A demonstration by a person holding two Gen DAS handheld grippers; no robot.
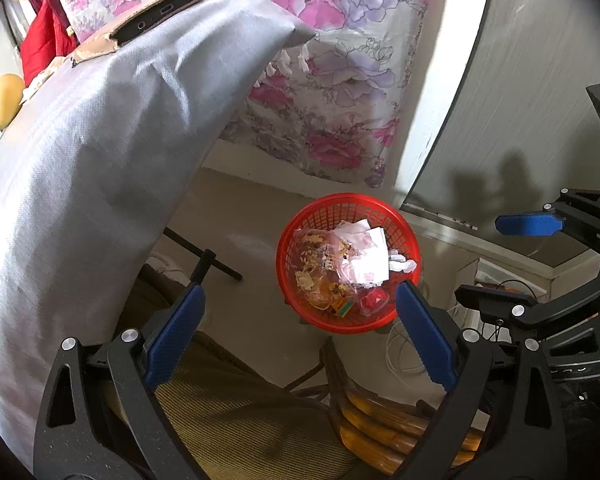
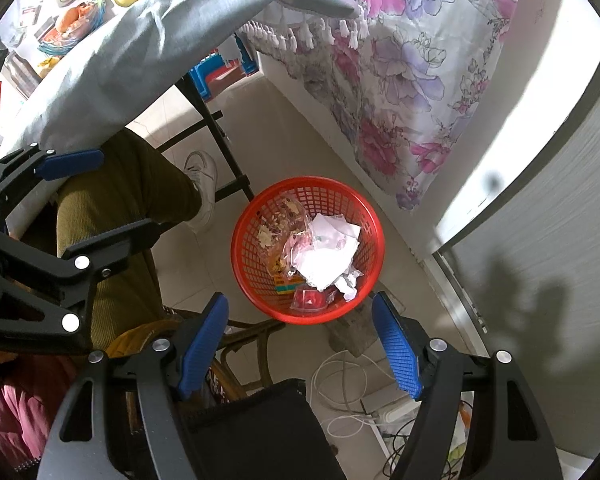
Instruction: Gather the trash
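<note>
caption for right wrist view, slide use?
Open, empty right gripper poised above a red mesh basket on the floor holding crumpled paper and plastic wrappers.

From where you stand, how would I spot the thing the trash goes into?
Look down at the pale tiled floor beside the flowered cloth that hangs down. There sits a round red basket with lattice sides, holding crumpled white paper and wrappers. It is the only bright red, open-topped thing on that floor.

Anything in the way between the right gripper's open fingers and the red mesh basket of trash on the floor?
No. In the right wrist view the right gripper stands open above the red plastic mesh basket, with only bare pale floor tile between.
</note>
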